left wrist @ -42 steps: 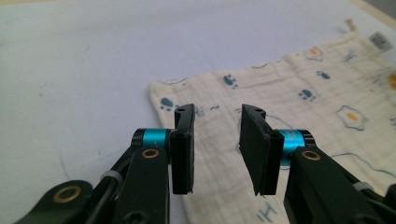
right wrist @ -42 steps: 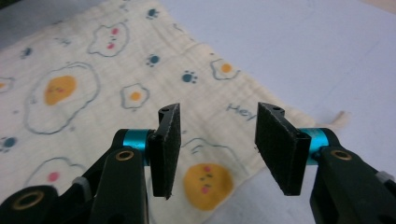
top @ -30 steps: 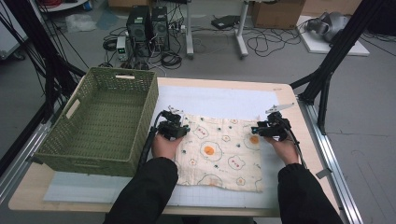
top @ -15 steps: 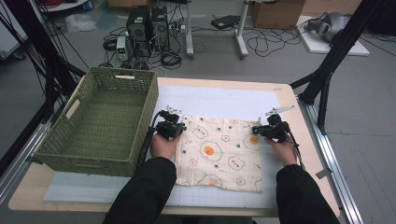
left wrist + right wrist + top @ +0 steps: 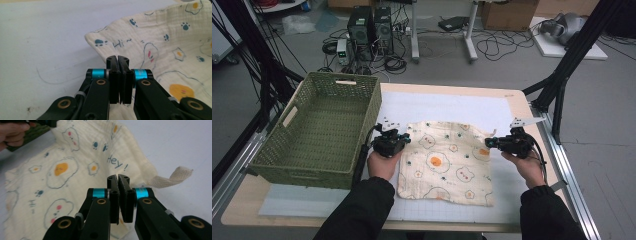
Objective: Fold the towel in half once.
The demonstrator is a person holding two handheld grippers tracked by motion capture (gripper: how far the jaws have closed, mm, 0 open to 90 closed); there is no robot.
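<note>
A cream cloth (image 5: 447,165) printed with fried eggs and paw prints lies on the white mat (image 5: 437,107). My left gripper (image 5: 404,141) is shut on the cloth's far left corner. In the left gripper view the jaws (image 5: 117,58) meet with the cloth (image 5: 160,45) pinched between them and raised off the mat. My right gripper (image 5: 489,142) is shut on the far right corner. In the right gripper view its jaws (image 5: 118,177) are closed on the cloth (image 5: 62,170) next to a woven loop tab (image 5: 172,177).
A green wicker basket (image 5: 344,77) stands at the table's left, close to the left hand. The wooden table's edge (image 5: 522,100) and a black frame leg (image 5: 562,80) are on the right. The other hand (image 5: 12,131) appears at the top left of the right gripper view.
Both grippers have shifted a little toward the person. The cloth's far corners now bunch up at the jaws, where before the cloth lay flat.
</note>
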